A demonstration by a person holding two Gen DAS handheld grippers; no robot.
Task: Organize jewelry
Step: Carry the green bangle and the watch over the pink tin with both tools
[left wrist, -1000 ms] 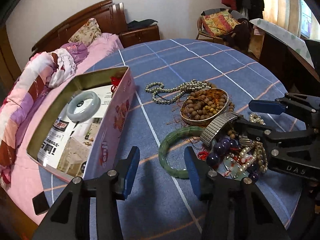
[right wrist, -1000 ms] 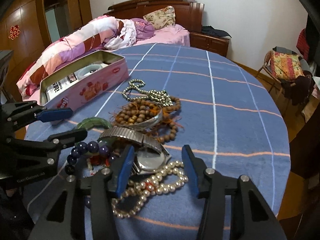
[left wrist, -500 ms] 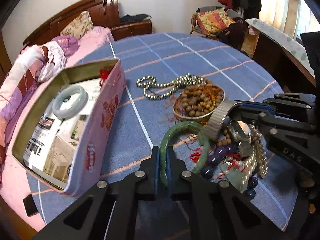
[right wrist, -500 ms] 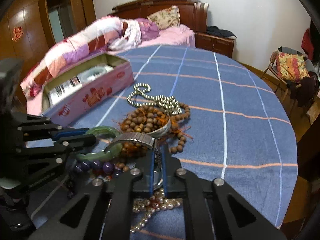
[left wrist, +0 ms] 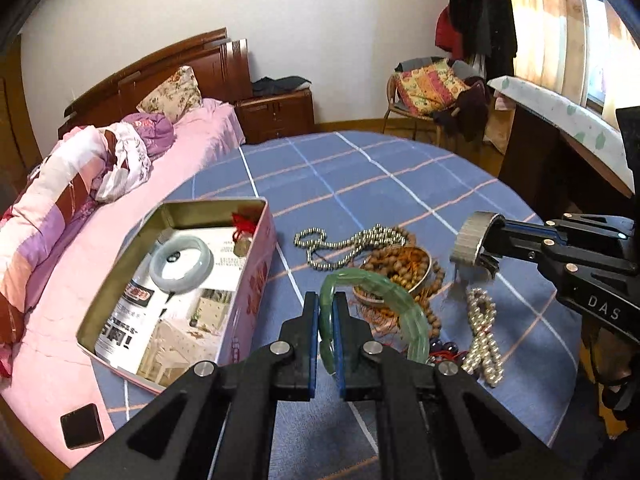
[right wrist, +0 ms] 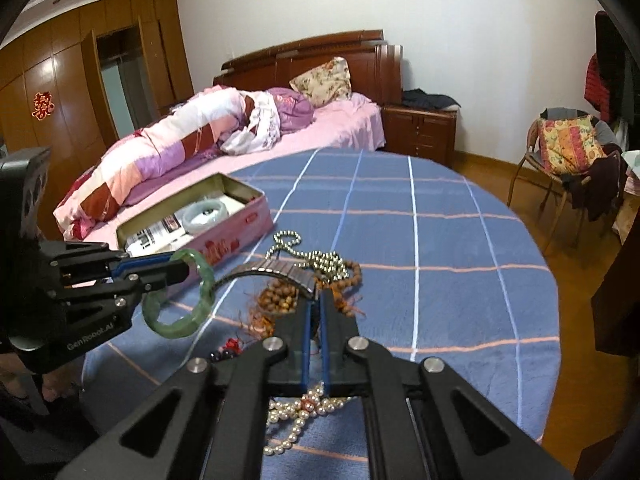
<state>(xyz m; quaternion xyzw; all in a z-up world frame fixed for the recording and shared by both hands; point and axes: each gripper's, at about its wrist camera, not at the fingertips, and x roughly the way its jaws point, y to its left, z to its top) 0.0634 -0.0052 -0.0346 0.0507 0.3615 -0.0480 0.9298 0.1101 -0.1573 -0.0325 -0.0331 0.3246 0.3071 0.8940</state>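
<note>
Tablecloth (right wrist: 440, 240) beads (right wrist: 280, 300) (partly gripper-hidden)

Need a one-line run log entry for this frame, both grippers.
left gripper: shut on green bangle, lifted | right gripper: shut on metal watch, lifted | pink tin: open, holds pale bangle

The left gripper (left wrist: 326, 320) pinches a green bangle (left wrist: 384, 300) above the blue tablecloth (left wrist: 360, 184).

Blue plaid-clothed table (left wrist: 360, 172), pink tin (left wrist: 256, 292), wooden beads (left wrist: 396, 268), pearl strand (left wrist: 482, 332), metal bead chain (left wrist: 340, 242)
</note>
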